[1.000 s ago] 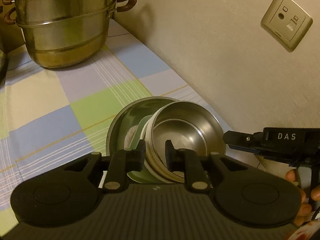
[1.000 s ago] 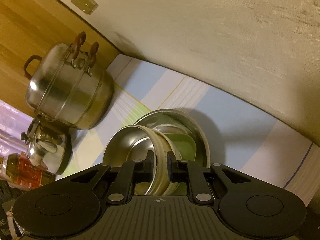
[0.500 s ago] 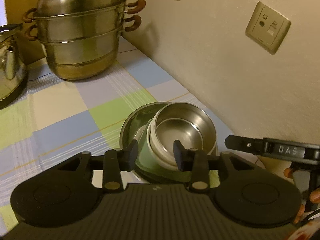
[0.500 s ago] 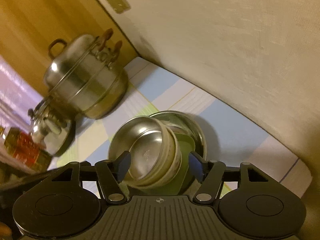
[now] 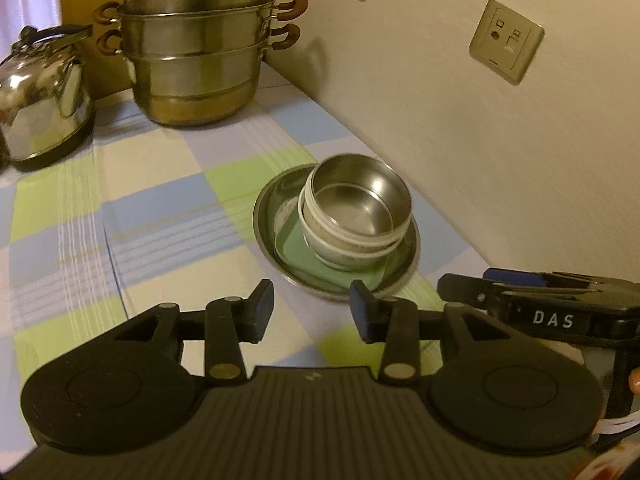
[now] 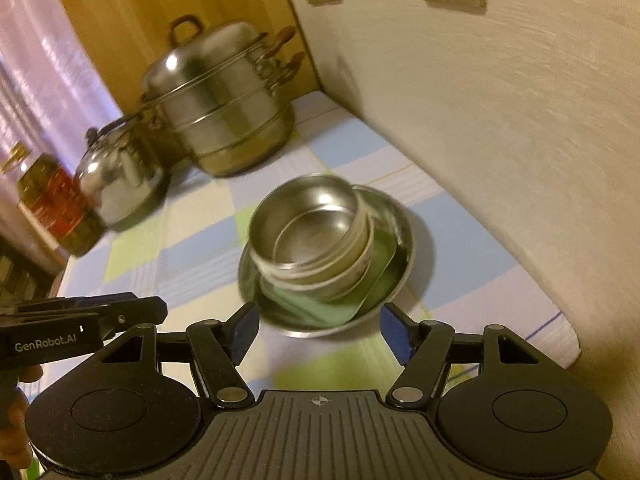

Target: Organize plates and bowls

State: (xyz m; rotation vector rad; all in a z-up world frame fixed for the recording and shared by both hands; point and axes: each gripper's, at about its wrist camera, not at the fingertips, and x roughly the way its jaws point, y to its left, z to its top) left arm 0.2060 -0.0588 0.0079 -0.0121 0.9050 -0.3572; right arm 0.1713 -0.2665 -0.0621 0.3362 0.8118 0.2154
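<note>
The left gripper (image 5: 312,312) and right gripper (image 6: 318,330) both hang with jaws spread and empty, just short of the stack. A round steel bowl (image 5: 360,204) nests in a pale bowl (image 5: 344,250) on a green square plate (image 5: 308,256) inside a wide steel dish (image 5: 268,200), near the wall on the checked tablecloth (image 5: 160,216). Behind stand a tiered steel steamer pot (image 5: 196,60) and a shiny kettle (image 5: 40,100).

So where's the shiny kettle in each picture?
Left wrist view: the kettle is at the far left edge, left of the steamer pot.
Right wrist view: the kettle is left of centre, between the oil bottle and the steamer pot.
Shared landmark: the steamer pot.
</note>
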